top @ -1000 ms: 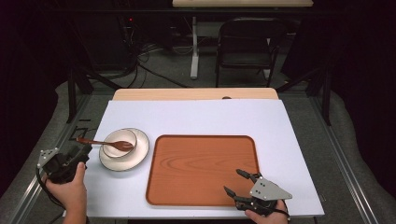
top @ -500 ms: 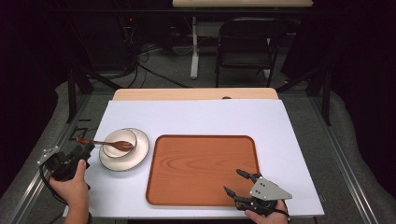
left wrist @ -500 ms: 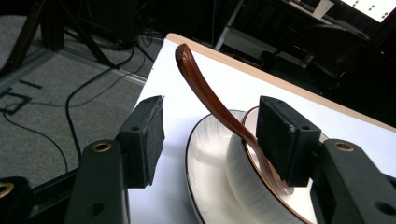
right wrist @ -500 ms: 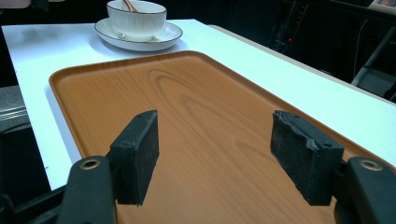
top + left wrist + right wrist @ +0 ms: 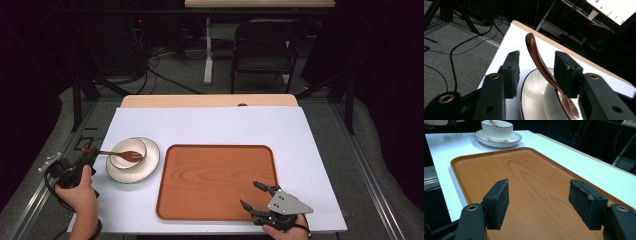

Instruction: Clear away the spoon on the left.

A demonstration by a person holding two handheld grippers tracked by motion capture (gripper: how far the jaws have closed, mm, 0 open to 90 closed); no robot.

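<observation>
now your left gripper (image 5: 536, 75) has the wooden spoon (image 5: 541, 65) between its jaws, which have just been closing: the handle runs up through the gap, the right-hand pad looks to be against it or just short of it, the left-hand pad stands apart, so nothing is clamped yet. the spoon (image 5: 116, 153) lies with its scoop in the white bowl (image 5: 128, 152) and its handle pointing out toward nine o'clock, over the rim of the saucer (image 5: 149, 162) and into your left gripper (image 5: 82, 160); that overhang is why you come at it from the side, since the handle is the one part that stands free of the crockery. bowl and saucer sit at nine o'clock from the wooden tray (image 5: 215, 180), just beside its edge on the white surface (image 5: 210, 125). your right gripper (image 5: 255, 195) waits at the tray's five o'clock corner with its jaws wide apart and nothing between them, aimed across the bare tray (image 5: 524, 182) toward the bowl (image 5: 497, 130), probably to stay out of the way. my guess is you close fully on the handle next; keep it centred so the spoon doesn't lever the bowl.
</observation>
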